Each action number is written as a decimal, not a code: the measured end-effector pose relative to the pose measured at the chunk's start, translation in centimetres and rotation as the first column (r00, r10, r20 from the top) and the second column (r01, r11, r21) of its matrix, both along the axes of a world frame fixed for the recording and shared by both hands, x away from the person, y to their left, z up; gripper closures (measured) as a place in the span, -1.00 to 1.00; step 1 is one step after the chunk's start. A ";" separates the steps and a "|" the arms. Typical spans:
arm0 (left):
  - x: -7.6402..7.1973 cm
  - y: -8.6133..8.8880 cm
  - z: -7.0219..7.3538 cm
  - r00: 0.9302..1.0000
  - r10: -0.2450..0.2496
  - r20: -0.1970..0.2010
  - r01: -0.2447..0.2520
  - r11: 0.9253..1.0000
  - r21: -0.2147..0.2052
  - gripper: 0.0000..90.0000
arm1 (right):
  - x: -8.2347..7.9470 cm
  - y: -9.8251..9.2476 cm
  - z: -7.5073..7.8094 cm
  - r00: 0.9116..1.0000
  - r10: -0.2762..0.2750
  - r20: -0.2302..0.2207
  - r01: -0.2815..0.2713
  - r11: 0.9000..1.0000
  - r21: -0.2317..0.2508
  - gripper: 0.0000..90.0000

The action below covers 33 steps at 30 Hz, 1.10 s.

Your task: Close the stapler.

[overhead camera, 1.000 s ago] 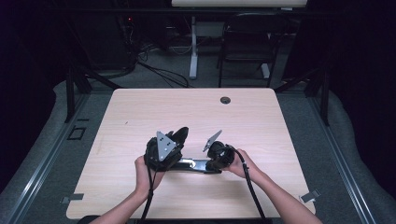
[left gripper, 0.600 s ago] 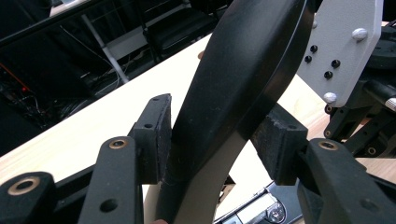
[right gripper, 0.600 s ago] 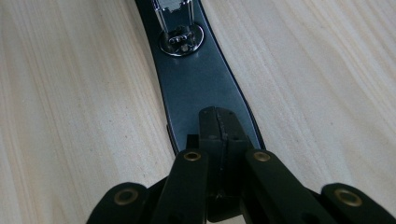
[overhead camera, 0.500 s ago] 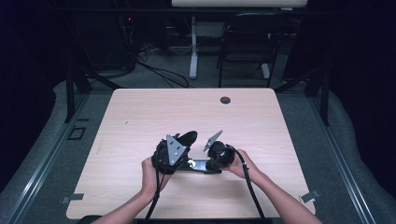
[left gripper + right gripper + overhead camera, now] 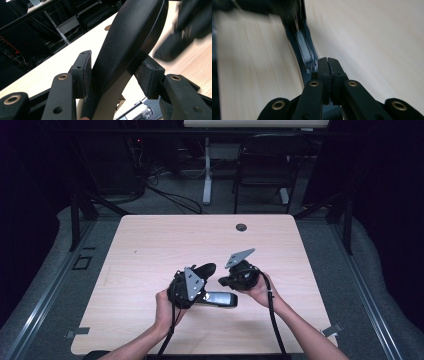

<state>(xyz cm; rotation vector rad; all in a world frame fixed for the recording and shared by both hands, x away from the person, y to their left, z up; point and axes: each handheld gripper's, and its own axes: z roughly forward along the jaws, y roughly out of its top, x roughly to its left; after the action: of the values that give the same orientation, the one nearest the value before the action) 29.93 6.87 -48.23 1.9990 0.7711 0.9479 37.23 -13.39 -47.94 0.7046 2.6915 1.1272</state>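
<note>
Your left gripper [image 5: 113,82] clamps its worn pads on a smooth, curved black headband piece [image 5: 130,42] above the pale woodgrain table [image 5: 150,250], a glossy dark case [image 5: 220,299] lying just beside it, while your right gripper [image 5: 328,62], blurred, has its jaws pressed together on nothing.

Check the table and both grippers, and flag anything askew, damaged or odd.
Nothing looks damaged or spilled. One oddity: the left gripper clamps a curved black piece that stands tilted between its pads rather than square. The right gripper is shut on nothing, above a dark case lying on the table.
</note>
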 end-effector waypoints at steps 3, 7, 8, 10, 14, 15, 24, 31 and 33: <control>0.0 -0.2 -0.1 1.000 -0.001 0.000 0.001 1.000 0.008 0.10 | -0.5 -0.7 2.0 0.998 -0.011 0.054 0.005 0.992 0.123 1.00; 0.0 -0.5 -0.3 1.000 -0.011 -0.006 0.012 1.000 0.018 0.08 | -1.2 -0.8 3.3 0.995 -0.013 0.097 -0.007 0.979 0.203 1.00; 0.1 -0.4 -0.2 1.000 -0.019 -0.016 0.019 1.000 0.010 0.07 | -1.2 -0.7 3.3 0.995 -0.008 0.102 -0.013 0.980 0.201 1.00; 0.2 -0.4 -0.2 0.999 -0.032 -0.025 0.032 0.999 0.004 0.05 | -1.3 -0.6 3.2 0.995 -0.002 0.097 -0.018 0.979 0.204 1.00; 0.4 -0.3 -0.1 0.995 -0.073 -0.068 0.071 0.997 -0.020 -0.04 | -1.3 -0.4 2.6 0.996 0.001 0.089 -0.018 0.982 0.191 1.00; 0.5 -0.2 0.0 0.993 -0.086 -0.083 0.083 0.996 -0.038 -0.07 | -1.3 -0.5 2.5 0.997 0.001 0.080 -0.016 0.981 0.194 1.00; 1.4 2.1 0.3 0.971 -0.182 -0.157 0.160 0.976 -0.146 -0.43 | -1.1 -0.7 2.0 0.998 -0.012 0.063 -0.002 0.977 0.211 1.00; 1.4 4.2 1.1 0.958 -0.213 -0.190 0.176 0.965 -0.194 -0.66 | -0.8 -0.6 1.7 0.999 -0.011 0.052 -0.001 0.977 0.212 1.00; 1.3 5.0 1.3 0.960 -0.202 -0.194 0.159 0.963 -0.215 -0.68 | -0.7 -0.6 1.6 0.999 -0.016 0.047 0.005 0.977 0.212 1.00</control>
<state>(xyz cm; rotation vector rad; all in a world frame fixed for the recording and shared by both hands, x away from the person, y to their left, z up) 31.28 11.90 -46.88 1.9757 0.7513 0.5330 36.54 -13.99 -46.33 0.7108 2.5494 1.4243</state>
